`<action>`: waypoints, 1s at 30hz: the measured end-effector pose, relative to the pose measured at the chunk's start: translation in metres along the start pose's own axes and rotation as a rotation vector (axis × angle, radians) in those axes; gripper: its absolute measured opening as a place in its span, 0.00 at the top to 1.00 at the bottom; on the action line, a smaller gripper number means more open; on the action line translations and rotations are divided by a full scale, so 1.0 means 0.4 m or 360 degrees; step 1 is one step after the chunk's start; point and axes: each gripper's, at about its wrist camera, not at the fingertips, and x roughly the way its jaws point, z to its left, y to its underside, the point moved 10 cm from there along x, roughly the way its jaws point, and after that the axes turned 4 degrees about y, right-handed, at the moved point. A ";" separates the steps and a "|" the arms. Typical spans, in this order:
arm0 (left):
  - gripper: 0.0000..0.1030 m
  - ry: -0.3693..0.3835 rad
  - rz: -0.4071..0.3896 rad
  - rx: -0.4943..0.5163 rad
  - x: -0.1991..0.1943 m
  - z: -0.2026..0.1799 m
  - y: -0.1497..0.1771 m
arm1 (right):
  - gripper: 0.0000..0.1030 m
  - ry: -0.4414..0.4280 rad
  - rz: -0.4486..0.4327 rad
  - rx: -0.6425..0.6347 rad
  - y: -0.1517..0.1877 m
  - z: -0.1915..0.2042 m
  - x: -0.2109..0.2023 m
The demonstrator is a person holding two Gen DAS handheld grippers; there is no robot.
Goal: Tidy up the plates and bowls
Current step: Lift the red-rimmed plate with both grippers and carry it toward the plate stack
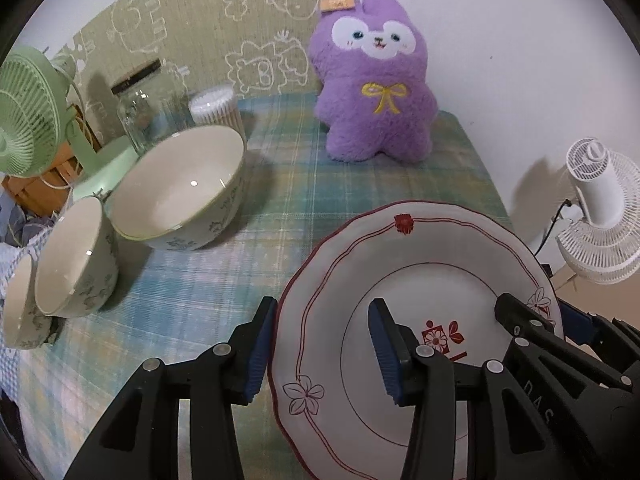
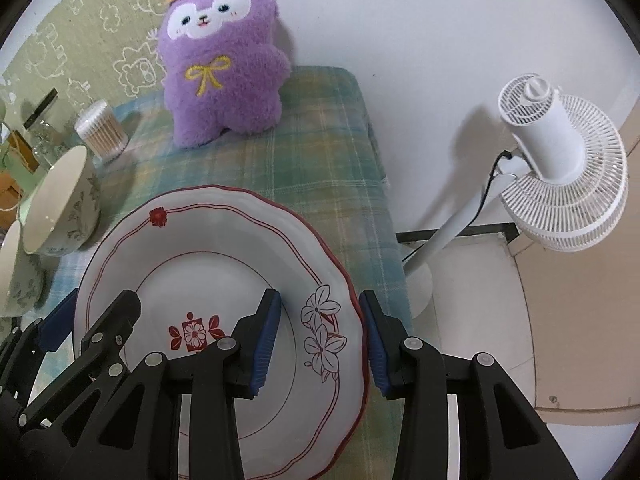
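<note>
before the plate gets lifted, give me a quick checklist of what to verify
1. Left tool straddles the plate rim: ok.
2. Right tool straddles the opposite rim: ok.
3. Pads pressing firmly on the rim: cannot tell.
4. Plate free of the large bowl: ok, a gap of cloth lies between them.
5. Plush toy clear of the plate: ok, it sits further back.
6. Plate empty: ok.

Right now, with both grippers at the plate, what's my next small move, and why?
Probably squeeze both jaws slightly tighter before lifting. The left gripper and right gripper straddle opposite sides of the plate rim, outer pads against its edge, but I cannot tell whether the inner pads press firmly.
</note>
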 end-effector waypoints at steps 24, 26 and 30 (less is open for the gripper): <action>0.55 0.0077 -0.0117 0.0115 -0.281 0.054 0.161 | 0.57 0.0061 -0.0079 0.0082 0.229 0.024 -0.284; 0.55 0.0096 -0.0095 0.0126 -0.285 0.054 0.189 | 0.57 0.0080 -0.0073 0.0089 0.260 0.023 -0.293; 0.55 0.0118 -0.0053 0.0170 -0.290 0.054 0.249 | 0.57 0.0109 -0.0051 0.0116 0.326 0.020 -0.305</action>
